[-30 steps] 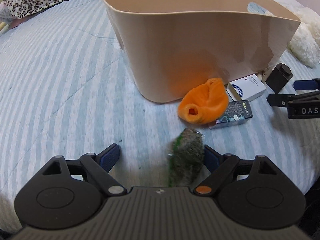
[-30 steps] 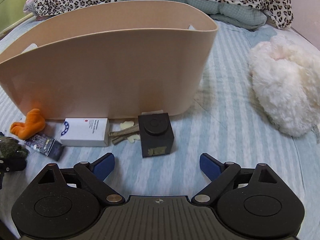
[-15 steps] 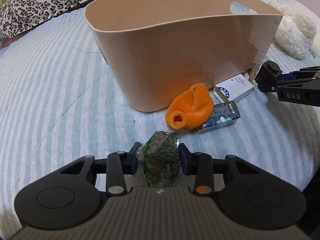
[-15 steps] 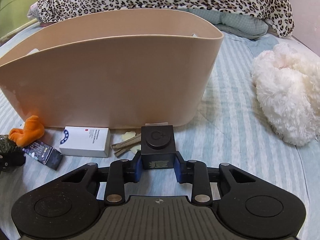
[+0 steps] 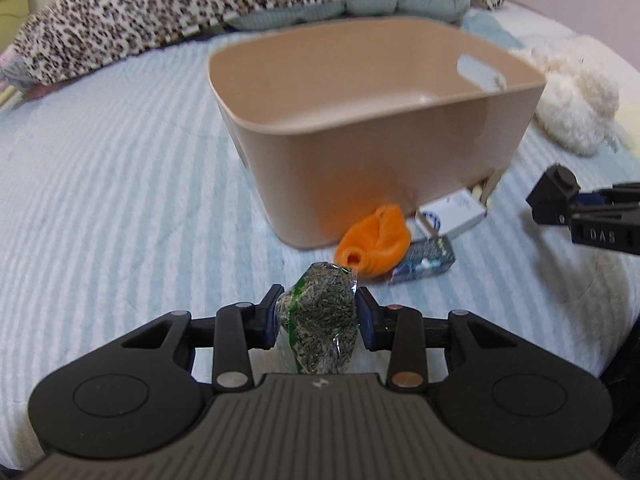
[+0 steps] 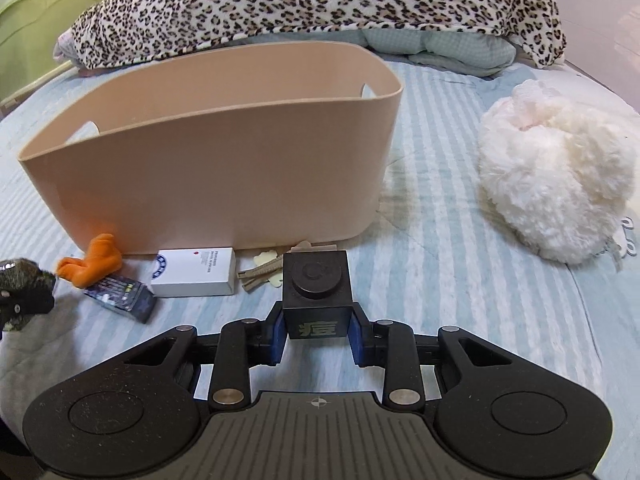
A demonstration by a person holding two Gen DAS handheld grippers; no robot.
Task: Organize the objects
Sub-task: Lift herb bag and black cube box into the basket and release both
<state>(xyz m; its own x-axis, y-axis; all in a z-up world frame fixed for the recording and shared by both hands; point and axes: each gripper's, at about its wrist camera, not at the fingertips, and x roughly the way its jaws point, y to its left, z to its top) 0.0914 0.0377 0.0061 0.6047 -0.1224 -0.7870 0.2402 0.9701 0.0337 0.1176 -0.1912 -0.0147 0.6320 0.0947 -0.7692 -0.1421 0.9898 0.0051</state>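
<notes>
A beige plastic bin point(image 5: 360, 168) stands open on the striped bed; it also shows in the right wrist view point(image 6: 224, 184). My left gripper point(image 5: 318, 314) is shut on a clear packet of dark green dried bits point(image 5: 320, 320), held above the bed in front of the bin. My right gripper point(image 6: 316, 326) is shut on a small black box point(image 6: 316, 292), lifted off the bed; the box also shows in the left wrist view point(image 5: 554, 192). An orange pouch point(image 5: 374, 240), a dark foil packet point(image 5: 424, 260) and a white box point(image 6: 194, 272) lie at the bin's foot.
A fluffy white plush point(image 6: 556, 184) lies right of the bin. A leopard-print blanket point(image 6: 320, 4) and pale green pillows point(image 6: 436, 46) run along the back. Beige clips point(image 6: 262, 270) lie beside the white box. A green bed frame point(image 6: 36, 20) is far left.
Both grippers closed, the left on the green packet and the right on the black box, then lifted them off the bed. The bin's inside now shows from the left wrist view.
</notes>
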